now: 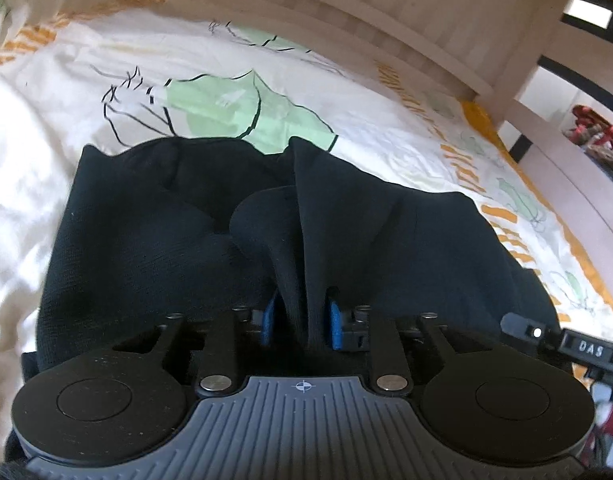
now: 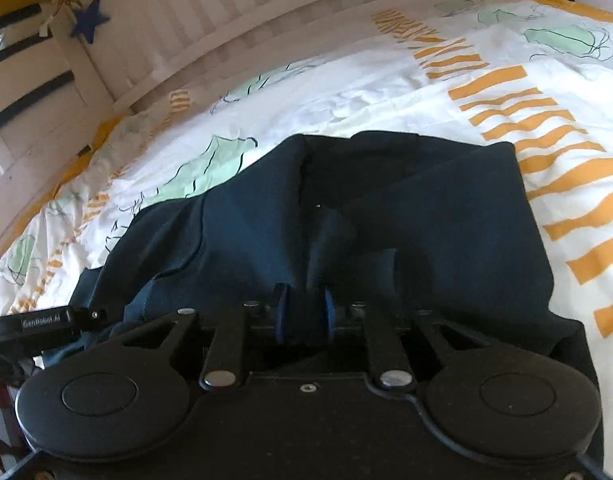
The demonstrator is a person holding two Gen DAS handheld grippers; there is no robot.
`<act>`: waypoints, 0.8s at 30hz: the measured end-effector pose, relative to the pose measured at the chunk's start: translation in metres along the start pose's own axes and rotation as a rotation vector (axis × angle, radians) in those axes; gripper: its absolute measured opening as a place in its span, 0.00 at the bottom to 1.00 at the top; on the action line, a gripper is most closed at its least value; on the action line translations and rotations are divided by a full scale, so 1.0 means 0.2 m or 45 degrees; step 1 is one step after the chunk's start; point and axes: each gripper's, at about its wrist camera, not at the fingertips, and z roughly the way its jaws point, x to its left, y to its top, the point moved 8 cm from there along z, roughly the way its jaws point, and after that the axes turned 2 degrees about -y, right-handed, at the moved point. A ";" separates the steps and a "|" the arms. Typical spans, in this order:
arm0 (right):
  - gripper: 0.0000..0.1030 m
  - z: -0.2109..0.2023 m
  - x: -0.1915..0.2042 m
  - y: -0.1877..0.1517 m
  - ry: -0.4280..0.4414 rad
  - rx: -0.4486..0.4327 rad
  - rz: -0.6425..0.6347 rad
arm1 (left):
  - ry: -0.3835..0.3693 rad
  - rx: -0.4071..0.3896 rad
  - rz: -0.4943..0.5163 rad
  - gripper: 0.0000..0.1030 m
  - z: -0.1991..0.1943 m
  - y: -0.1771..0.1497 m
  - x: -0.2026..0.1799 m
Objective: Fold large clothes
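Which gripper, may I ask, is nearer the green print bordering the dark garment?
Left. Beyond the dark garment, the green print lies straight ahead of the left gripper; the right gripper sees it off to its left.

Dark garment covers the fingertips of the left gripper; only parts of the blue pads show, so contact with the cloth cannot be confirmed. Same for the right gripper. Red items beyond the bed frame are blurred and unidentifiable.
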 end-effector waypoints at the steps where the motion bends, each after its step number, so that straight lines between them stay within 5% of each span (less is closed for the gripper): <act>1: 0.37 -0.01 0.01 0.01 -0.014 -0.006 -0.018 | 0.020 -0.006 0.013 0.35 -0.02 0.00 -0.01; 3: 0.54 -0.06 0.02 0.02 -0.046 -0.032 -0.057 | 0.108 -0.037 0.058 0.65 -0.09 0.01 -0.03; 4: 0.57 -0.09 0.03 0.03 -0.052 -0.053 -0.066 | 0.134 -0.059 0.080 0.68 -0.13 0.02 -0.05; 10: 0.60 -0.27 0.21 0.06 -0.045 -0.184 -0.252 | 0.166 -0.109 0.221 0.77 -0.22 -0.02 -0.20; 18: 0.61 -0.09 0.34 -0.16 -0.098 -0.017 -0.468 | 0.266 -0.047 0.303 0.84 -0.08 -0.19 -0.14; 24: 0.61 -0.06 0.35 -0.23 -0.135 -0.096 -0.533 | 0.257 -0.104 0.325 0.92 -0.07 -0.22 -0.13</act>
